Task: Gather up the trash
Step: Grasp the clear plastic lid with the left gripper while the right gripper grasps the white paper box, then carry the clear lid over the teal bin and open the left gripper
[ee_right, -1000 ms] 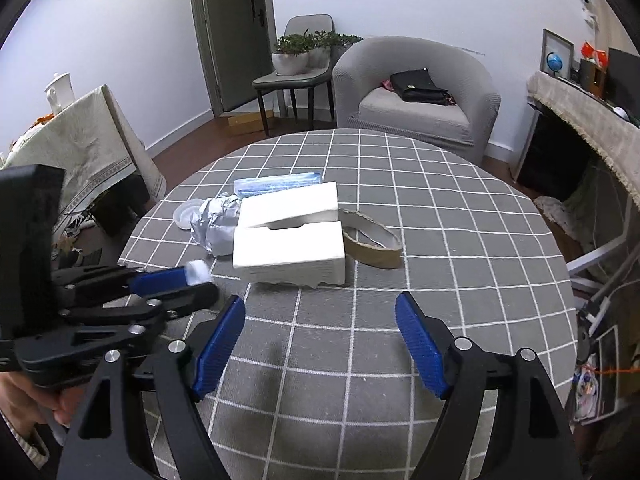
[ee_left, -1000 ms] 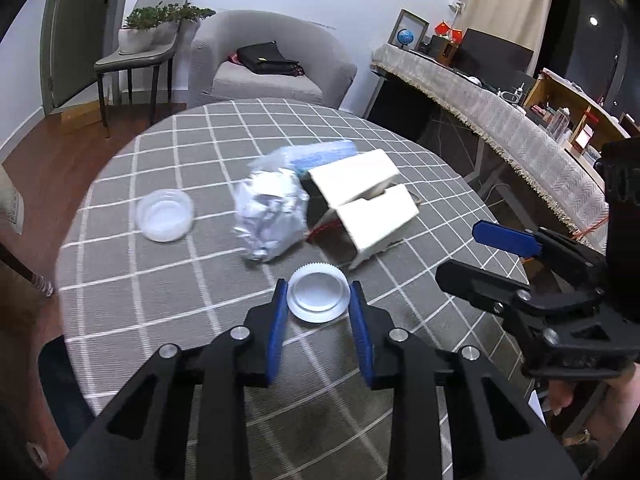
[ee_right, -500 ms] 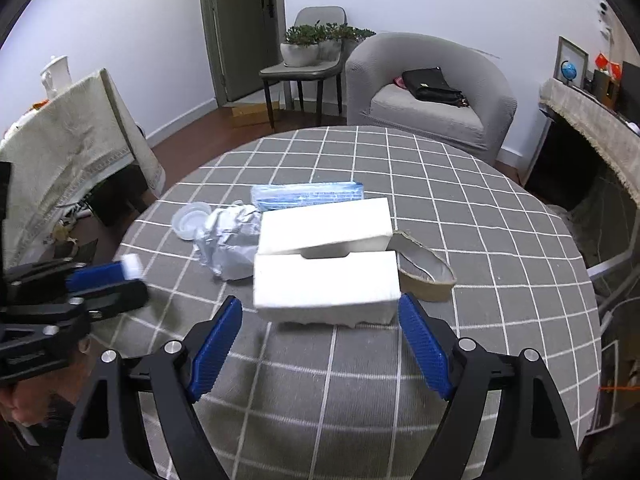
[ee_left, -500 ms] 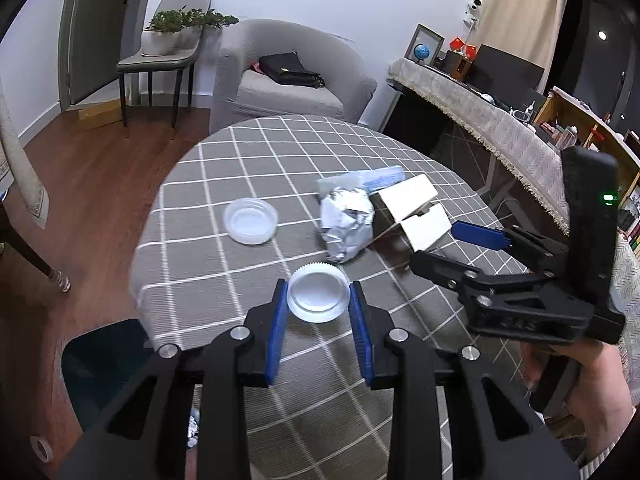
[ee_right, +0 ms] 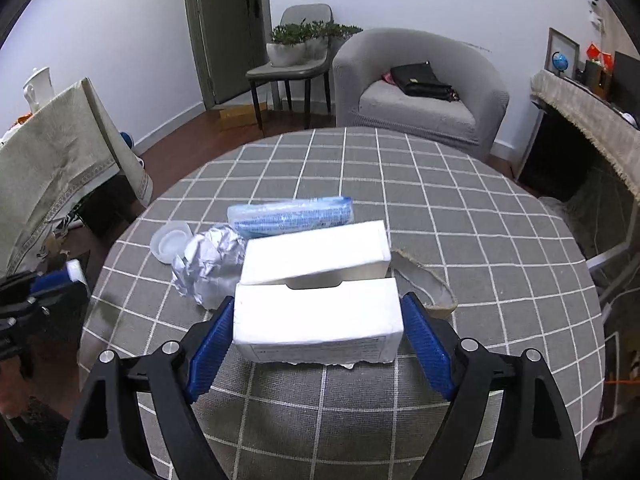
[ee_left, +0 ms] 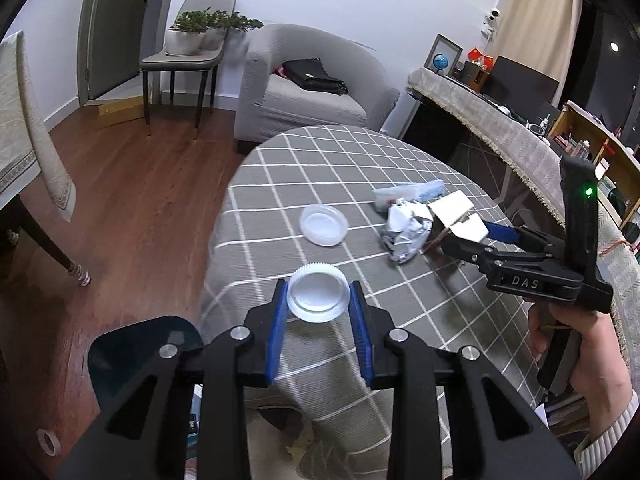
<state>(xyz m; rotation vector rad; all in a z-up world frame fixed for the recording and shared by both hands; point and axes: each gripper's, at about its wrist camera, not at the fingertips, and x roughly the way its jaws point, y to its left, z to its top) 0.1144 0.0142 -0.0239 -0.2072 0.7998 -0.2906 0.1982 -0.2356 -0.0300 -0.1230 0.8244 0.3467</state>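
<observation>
Gripping a white ribbed lid [ee_left: 318, 297] between its blue fingers [ee_left: 277, 334], left gripper [ee_left: 319, 336] hangs over the near-left edge of the round checked table [ee_right: 460, 208]; wooden floor [ee_left: 132, 216] open to its left, dark bin [ee_left: 140, 356] below, partly cut off by the gripper frame. Right gripper [ee_right: 318, 346] spread wide, fingers [ee_right: 210, 338] flanking the short ends of a white box [ee_right: 318, 314]; contact with the box sides cannot be made out. Box sits near table centre, long axis crosswise to the gripper, flap lid [ee_right: 316, 250] raised and tilted back. Crumpled foil [ee_right: 208, 264] touching box's left; clear round lid [ee_right: 172, 240] beyond it, near the table's left rim. Blue-and-clear plastic wrapper [ee_right: 290, 216] lies behind the box, parallel to it. Brown tape ring [ee_right: 424, 286] at box's right rear, partly hidden. Table's far and right parts bare. Grey armchair [ee_right: 420, 88] stands past the far edge.
</observation>
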